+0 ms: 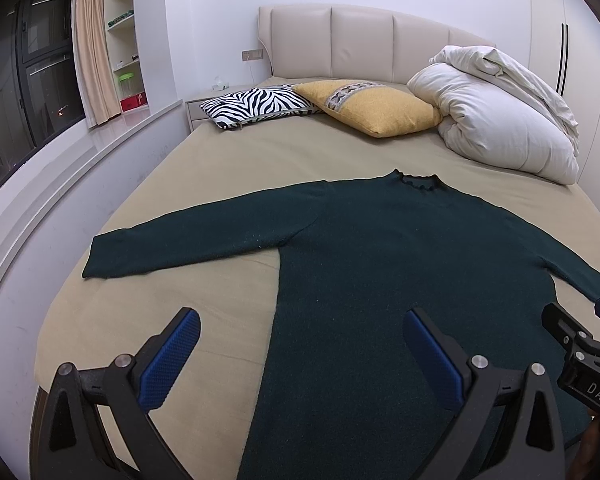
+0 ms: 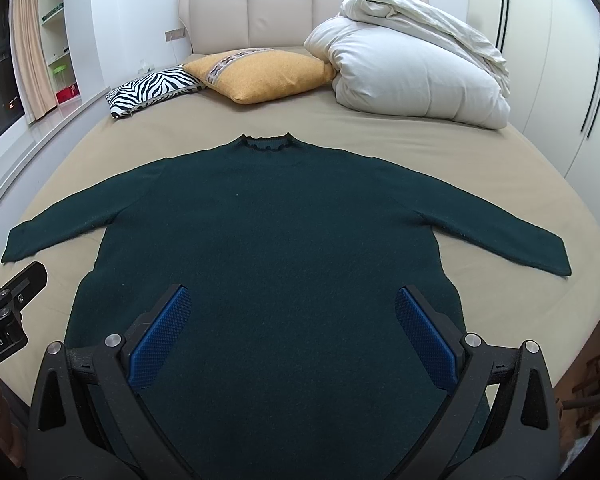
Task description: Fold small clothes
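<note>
Lying flat and face-up on the bed (image 2: 380,148), dark green knit sweater (image 2: 268,220), collar (image 2: 265,144) toward the headboard, both sleeves spread outward, hem nearest the cameras. No fold made yet. Left tool (image 1: 300,354) released, jaws wide apart, poised above the hem region at the sweater's left edge, holding nothing. Right tool (image 2: 292,328) likewise released, jaws spread over the lower body of the garment, empty. Judged soft, limp and light: certain to sag and drape when lifted, unlikely to slip given the fuzzy knit, not fragile, though liable to stretch or bunch if dragged. Best hold judged at the left sleeve cuff (image 1: 96,256) and right sleeve cuff (image 2: 556,256) or at the shoulder seams, pinching a single edge so that the layer folds inward cleanly. Zebra pillow (image 2: 152,90), yellow pillow (image 2: 264,74) and rolled duvet (image 2: 412,76) well apart from the work, near the headboard.
</note>
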### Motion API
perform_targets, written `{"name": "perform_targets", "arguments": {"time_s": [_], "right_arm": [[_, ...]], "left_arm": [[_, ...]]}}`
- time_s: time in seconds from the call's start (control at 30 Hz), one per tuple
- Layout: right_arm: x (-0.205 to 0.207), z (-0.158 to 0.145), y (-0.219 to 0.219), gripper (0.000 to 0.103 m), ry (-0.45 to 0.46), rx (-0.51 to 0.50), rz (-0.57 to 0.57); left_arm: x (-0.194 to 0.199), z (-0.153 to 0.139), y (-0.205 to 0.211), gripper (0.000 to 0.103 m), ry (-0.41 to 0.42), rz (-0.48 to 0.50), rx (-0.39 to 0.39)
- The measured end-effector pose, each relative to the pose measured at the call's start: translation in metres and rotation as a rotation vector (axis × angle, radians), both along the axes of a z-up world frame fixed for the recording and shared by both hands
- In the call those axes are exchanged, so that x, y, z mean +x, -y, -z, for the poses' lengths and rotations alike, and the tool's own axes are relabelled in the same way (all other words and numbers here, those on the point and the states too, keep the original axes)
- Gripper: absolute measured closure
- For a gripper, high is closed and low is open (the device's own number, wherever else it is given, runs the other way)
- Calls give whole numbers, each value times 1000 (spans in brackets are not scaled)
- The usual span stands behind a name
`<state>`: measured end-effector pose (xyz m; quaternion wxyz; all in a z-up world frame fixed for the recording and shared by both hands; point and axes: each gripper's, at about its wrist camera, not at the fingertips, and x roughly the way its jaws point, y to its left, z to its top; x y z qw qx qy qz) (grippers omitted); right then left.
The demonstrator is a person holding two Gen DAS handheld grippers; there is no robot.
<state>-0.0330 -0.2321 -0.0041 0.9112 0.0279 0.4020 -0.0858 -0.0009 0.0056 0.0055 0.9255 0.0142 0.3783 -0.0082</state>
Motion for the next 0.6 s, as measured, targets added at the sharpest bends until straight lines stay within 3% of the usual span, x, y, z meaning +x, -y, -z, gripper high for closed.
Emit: {"name": "perform_targets", "arguments": {"time_s": [0.6], "right_arm": [[2,3,-3,0,-3,-1,-4]], "left_arm": [[0,1,1,0,0,0,0]]}}
